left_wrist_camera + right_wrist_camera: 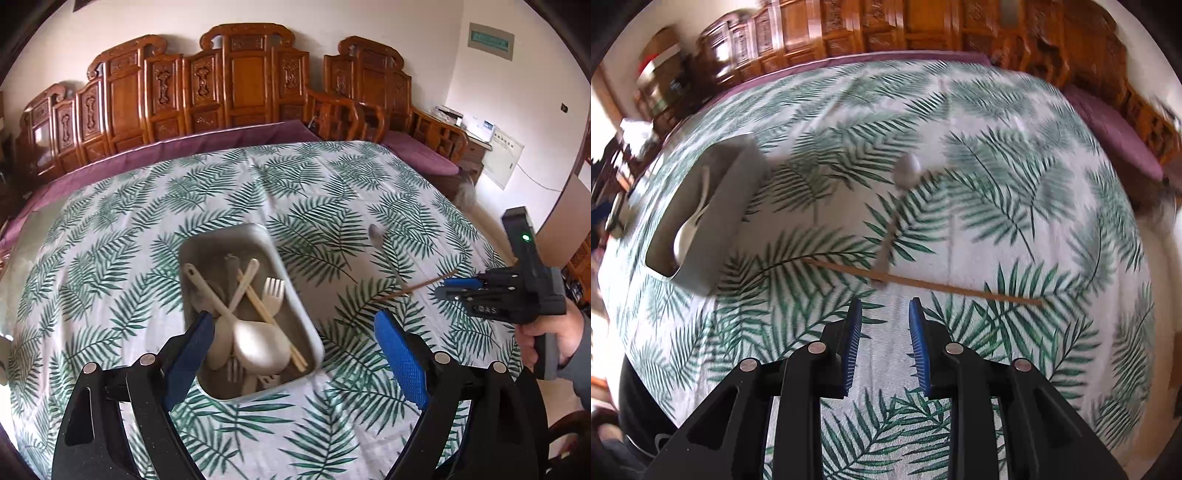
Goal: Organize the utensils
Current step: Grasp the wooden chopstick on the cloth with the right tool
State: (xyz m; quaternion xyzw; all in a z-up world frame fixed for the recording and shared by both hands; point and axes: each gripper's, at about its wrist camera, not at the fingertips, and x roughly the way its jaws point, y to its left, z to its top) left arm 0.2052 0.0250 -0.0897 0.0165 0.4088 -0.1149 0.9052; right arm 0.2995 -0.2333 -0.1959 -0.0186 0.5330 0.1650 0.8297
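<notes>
Right wrist view: right gripper (pixel 885 314), fingers apart and empty, should straddle the chopstick (pixel 923 282) squarely, avoiding the spoon (pixel 899 199); left gripper (pixel 293 328) hangs open above the tray (pixel 221 236).

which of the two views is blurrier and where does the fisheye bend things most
The right wrist view is blurrier: the tray, metal spoon and far furniture smear with motion, though the right claw and chopstick stay fairly crisp. The left wrist view is sharper, with slight softness on the tray. In both, the tablecloth bulges into a dome and the corners go black.
</notes>
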